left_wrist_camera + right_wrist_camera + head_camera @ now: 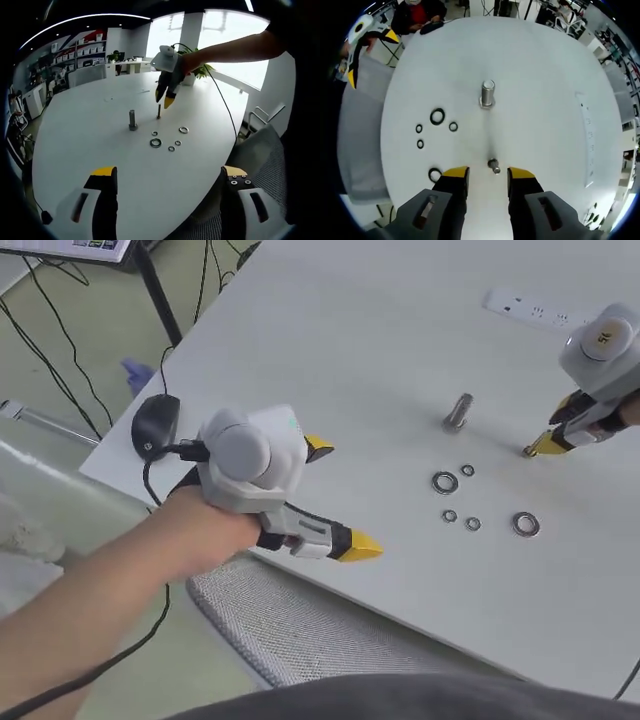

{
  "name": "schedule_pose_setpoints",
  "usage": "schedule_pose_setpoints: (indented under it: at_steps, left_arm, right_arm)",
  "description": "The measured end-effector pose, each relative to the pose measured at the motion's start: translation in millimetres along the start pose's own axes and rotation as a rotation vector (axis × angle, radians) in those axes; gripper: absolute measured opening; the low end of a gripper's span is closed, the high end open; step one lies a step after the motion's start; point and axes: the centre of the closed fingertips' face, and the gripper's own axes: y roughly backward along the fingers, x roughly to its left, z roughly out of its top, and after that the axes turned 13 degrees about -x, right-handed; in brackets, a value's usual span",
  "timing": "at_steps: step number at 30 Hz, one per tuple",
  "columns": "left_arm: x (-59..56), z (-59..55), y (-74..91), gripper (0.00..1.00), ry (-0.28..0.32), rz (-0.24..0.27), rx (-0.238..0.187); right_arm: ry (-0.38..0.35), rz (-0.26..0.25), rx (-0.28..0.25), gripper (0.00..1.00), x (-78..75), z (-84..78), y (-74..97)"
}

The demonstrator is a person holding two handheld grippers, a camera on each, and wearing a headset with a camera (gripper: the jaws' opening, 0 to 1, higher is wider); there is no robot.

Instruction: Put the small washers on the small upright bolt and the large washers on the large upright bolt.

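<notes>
The small upright bolt (493, 165) stands on the white table (330, 330) just ahead of the gap between the tips of the right gripper (488, 176), whose jaws are spread and grasp nothing. The large upright bolt (487, 93) stands farther out along the same line, well apart from those jaws. Five washers lie flat on the table to one side of the bolts: three small washers (453, 126) scattered between one large washer (437, 116) and a second large washer (435, 174), which lies just beside one jaw of the right gripper. The left gripper (169, 172) hangs at the table's near edge, well apart from the washers, jaws wide and empty. A power strip (530, 310) lies toward the far side, a black mouse (155, 425) at a corner
</notes>
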Motion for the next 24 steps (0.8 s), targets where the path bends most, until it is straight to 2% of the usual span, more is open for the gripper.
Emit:
schedule_pose_setpoints:
  at_steps: [6,10,13,16,19,24]
  left_arm:
    - [0.2,2.2,0.1,0.83,-0.003,-0.025,-0.008]
    - [0.8,3.0,-0.1,0.85,-0.022,-0.036,-0.009]
    - [1.4,2.6,-0.1,0.87,-0.037,-0.043,0.0]
    - [0.6,5.9,0.3,0.87,-0.039,-0.049,-0.01]
    - [2.0,9.2,1.6,0.88,-0.041,-0.045,-0.024]
    - [1.3,6.4,3.8,0.87,-0.049,-0.06,-0.014]
  right_arm:
    - [-0.033,-0.024,0.007,0.32,7.3,1.7,8.2]
    - [-0.037,-0.032,-0.015,0.32,7.9,5.8,8.1]
    - [-0.027,-0.032,-0.018,0.32,12.0,6.7,6.8]
    - [-0.003,-0.038,-0.038,0.34,16.9,11.1,7.1]
    - [0.013,-0.019,-0.049,0.34,28.7,16.1,4.9]
    - [0.013,0.005,-0.052,0.34,46.8,22.2,-0.5]
